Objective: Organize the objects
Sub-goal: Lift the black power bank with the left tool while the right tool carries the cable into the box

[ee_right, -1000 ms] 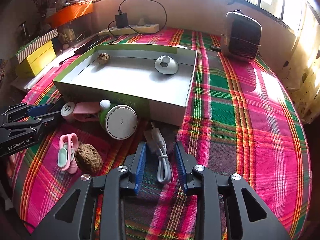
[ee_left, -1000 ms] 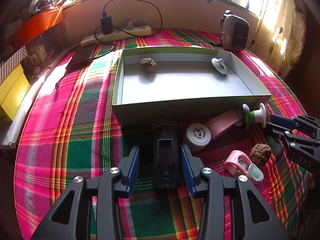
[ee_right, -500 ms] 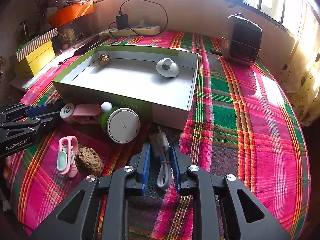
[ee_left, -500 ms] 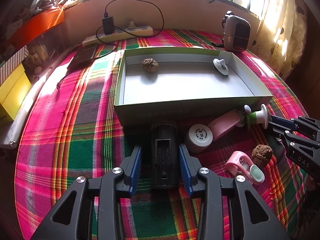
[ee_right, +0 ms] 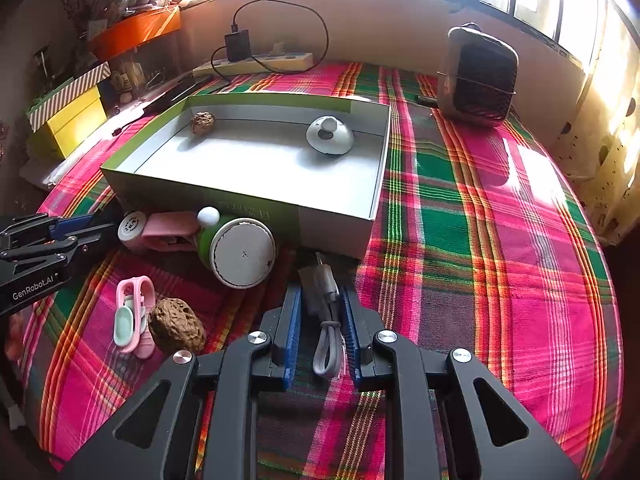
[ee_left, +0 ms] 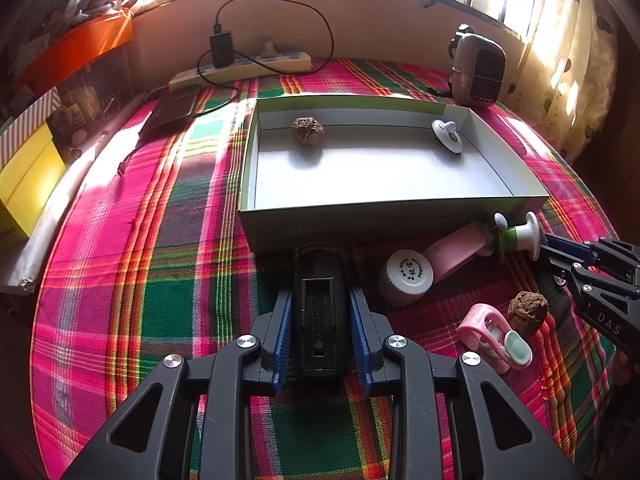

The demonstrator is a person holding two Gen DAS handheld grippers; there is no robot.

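A shallow green-and-white box [ee_left: 384, 222] [ee_right: 256, 200] lies on the plaid cloth. It holds a walnut [ee_left: 307, 130] [ee_right: 202, 122] and a grey dome-shaped knob [ee_left: 447, 131] [ee_right: 329, 136]. My left gripper [ee_left: 319, 324] is shut on a black rectangular device [ee_left: 319, 304] that rests on the cloth just before the box's front wall. My right gripper [ee_right: 320, 320] is shut on a folded grey cable [ee_right: 326, 320] near the box's front right corner. It also shows in the left wrist view [ee_left: 560, 250] at the right edge.
Before the box lie a pink tube with a green-white cap [ee_left: 476, 246] [ee_right: 240, 252], a white round lid [ee_left: 406, 276], a pink clip [ee_left: 494, 336] [ee_right: 134, 316] and a second walnut [ee_left: 527, 313] [ee_right: 176, 330]. A small heater [ee_right: 476, 76] and power strip [ee_left: 240, 70] stand at the back.
Both grippers have closed: the left on the black device, the right on the grey cable. Both cameras have risen slightly.
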